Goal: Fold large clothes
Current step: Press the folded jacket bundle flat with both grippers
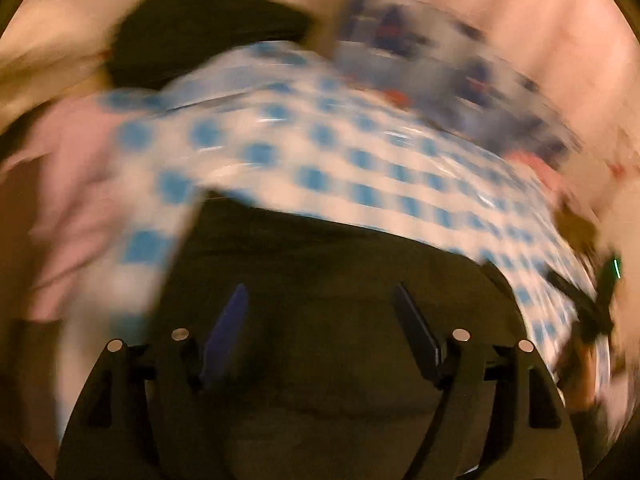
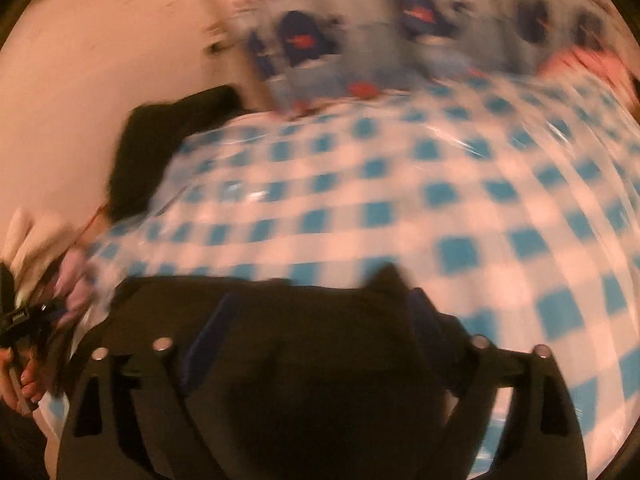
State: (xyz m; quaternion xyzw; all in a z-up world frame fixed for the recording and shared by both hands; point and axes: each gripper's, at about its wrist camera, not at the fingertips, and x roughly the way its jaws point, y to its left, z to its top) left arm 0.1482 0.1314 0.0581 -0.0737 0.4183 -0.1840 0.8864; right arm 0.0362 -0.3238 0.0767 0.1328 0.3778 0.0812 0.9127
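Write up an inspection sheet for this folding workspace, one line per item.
Surface: blue-and-white checked cloth under a glossy clear cover.
Job's things: dark garment at the near edge, under both grippers.
Clutter: second dark garment at the far left; printed blue fabric behind; pink fabric at left.
Grippers: left gripper open; right gripper open; whether cloth is between the fingers, blur hides.
Cables: nothing seen.
Surroundings: pale wall; heavy motion blur.
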